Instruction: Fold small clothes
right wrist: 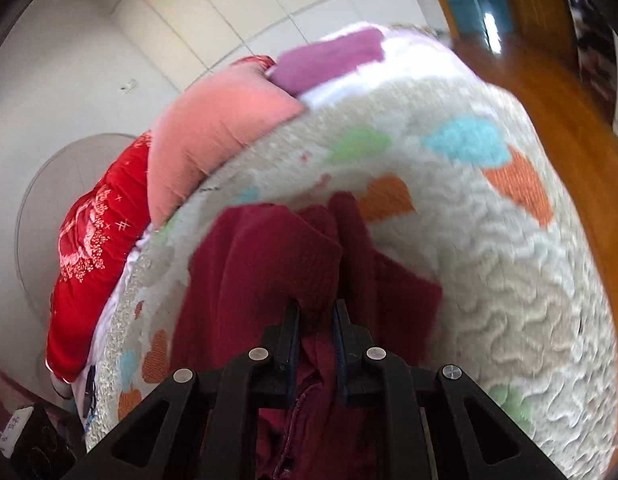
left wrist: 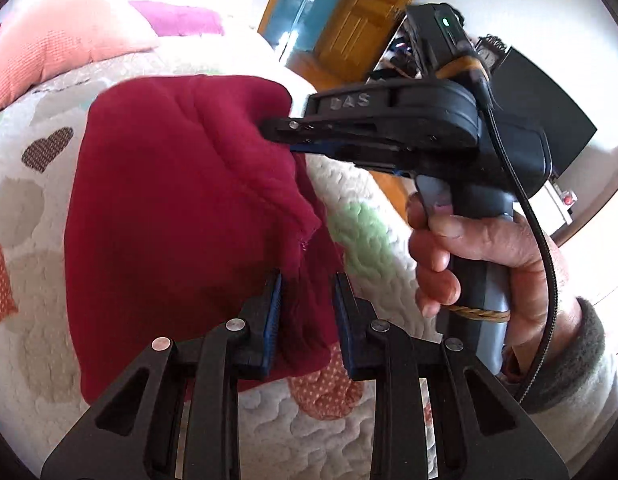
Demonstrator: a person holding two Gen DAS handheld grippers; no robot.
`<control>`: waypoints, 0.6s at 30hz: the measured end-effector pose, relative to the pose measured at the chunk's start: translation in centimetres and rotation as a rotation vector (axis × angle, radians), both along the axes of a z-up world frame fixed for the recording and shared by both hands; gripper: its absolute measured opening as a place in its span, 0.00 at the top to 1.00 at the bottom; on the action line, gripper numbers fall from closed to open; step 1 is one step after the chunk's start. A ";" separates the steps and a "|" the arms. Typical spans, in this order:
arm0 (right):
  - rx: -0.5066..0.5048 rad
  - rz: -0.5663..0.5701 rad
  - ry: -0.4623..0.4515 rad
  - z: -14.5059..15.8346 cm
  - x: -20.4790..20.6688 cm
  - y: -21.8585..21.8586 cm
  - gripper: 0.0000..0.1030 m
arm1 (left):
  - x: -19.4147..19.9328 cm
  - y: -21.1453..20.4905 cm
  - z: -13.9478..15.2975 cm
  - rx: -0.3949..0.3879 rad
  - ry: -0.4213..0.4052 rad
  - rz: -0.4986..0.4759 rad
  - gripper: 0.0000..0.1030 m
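A dark red garment (left wrist: 169, 208) lies partly lifted over the quilted bedspread (left wrist: 49, 320). My left gripper (left wrist: 307, 284) has its pads a little apart with a fold of the red cloth between them, gripping its lower right edge. My right gripper (left wrist: 273, 130) comes in from the right, held by a hand, and is shut on the garment's upper right corner. In the right wrist view the right gripper (right wrist: 316, 308) pinches a bunch of the red garment (right wrist: 261, 264), which hangs down over the bedspread (right wrist: 489, 280).
A salmon pillow (right wrist: 213, 136), a red embroidered cushion (right wrist: 97, 248) and a purple cloth (right wrist: 329, 56) lie at the bed's far side. The bed edge drops to a wooden floor (right wrist: 549, 100). A wooden door (left wrist: 369, 12) and a black box (left wrist: 549, 92) stand beyond.
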State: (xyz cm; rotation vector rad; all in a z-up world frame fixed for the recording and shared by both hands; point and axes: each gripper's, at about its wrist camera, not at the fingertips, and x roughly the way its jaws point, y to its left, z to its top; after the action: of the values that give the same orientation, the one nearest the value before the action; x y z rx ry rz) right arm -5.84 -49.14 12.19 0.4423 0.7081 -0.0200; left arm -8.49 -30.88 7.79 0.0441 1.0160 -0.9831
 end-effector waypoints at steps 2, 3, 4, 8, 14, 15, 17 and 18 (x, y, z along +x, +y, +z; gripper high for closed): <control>0.039 -0.005 -0.033 0.3 -1.1 -0.5 0.79 | -0.2 1.0 0.8 0.006 0.011 -0.018 0.76; 0.069 0.006 -0.070 0.7 -2.0 -0.6 0.74 | -0.2 1.9 1.4 0.011 0.010 -0.024 0.76; 0.087 0.013 -0.093 1.1 -2.8 -0.5 0.60 | -0.5 2.6 1.9 0.013 -0.001 -0.023 0.75; 0.107 0.074 -0.138 2.0 -5.9 1.4 0.45 | -1.3 7.2 4.0 0.021 -0.135 0.058 0.59; 0.128 0.102 -0.025 -1.1 -6.3 3.0 0.44 | 2.1 9.6 1.0 0.069 -0.143 0.214 0.46; 0.128 0.081 -0.007 -1.7 -6.0 3.0 0.44 | 2.2 9.9 0.0 0.075 -0.131 0.216 0.46; 0.163 0.066 0.015 -2.8 -5.5 3.0 0.44 | 1.9 9.3 -1.4 0.097 -0.109 0.206 0.46; 0.191 0.070 0.024 -3.4 -5.1 3.0 0.44 | 1.8 8.5 -1.9 0.110 -0.105 0.202 0.46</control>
State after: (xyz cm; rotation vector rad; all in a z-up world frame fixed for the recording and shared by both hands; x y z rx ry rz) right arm -10.95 -46.11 8.77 0.6006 0.7521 0.1087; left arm -6.67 -22.38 5.86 0.0816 0.9575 -0.7333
